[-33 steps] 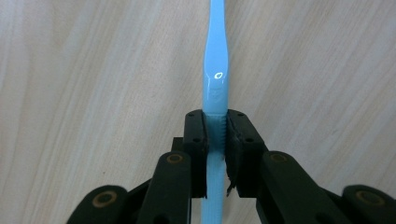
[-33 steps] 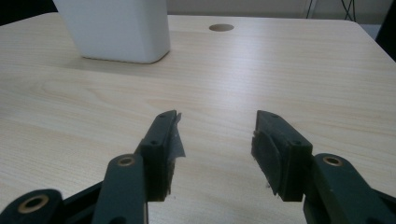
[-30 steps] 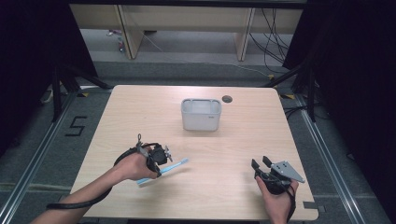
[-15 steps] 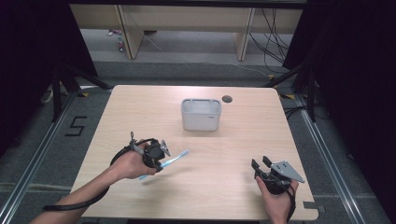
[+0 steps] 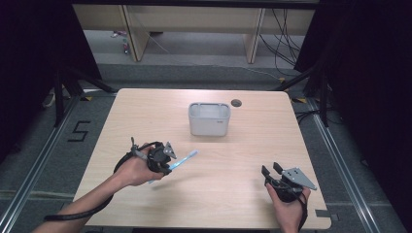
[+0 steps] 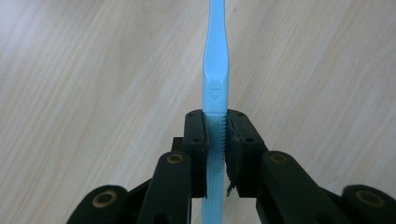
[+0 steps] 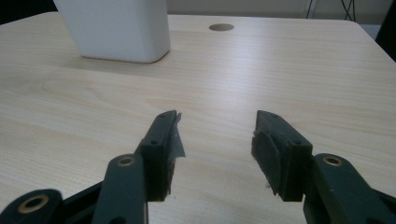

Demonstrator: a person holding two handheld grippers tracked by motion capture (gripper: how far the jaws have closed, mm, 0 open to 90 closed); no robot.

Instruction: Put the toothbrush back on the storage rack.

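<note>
Item: slim light-blue plastic toothbrush [image 6: 215, 70], clamped in left gripper [image 6: 216, 128] (lifted near table's front-left edge). Outstanding: delivery to white rectangular plastic tub [image 5: 209, 119]. Right gripper [image 7: 217, 135]: agape, empty.

Both forearms bare, no sleeves. Left gripper [image 5: 167, 159] black, black cable looping off it, small grey plate on top. Right gripper [image 5: 272, 170] black, grey three-cornered plate on top. Fingers [image 7: 161, 140] matte black with brass-coloured pivot pins, small screws, ribbed pads.
</note>
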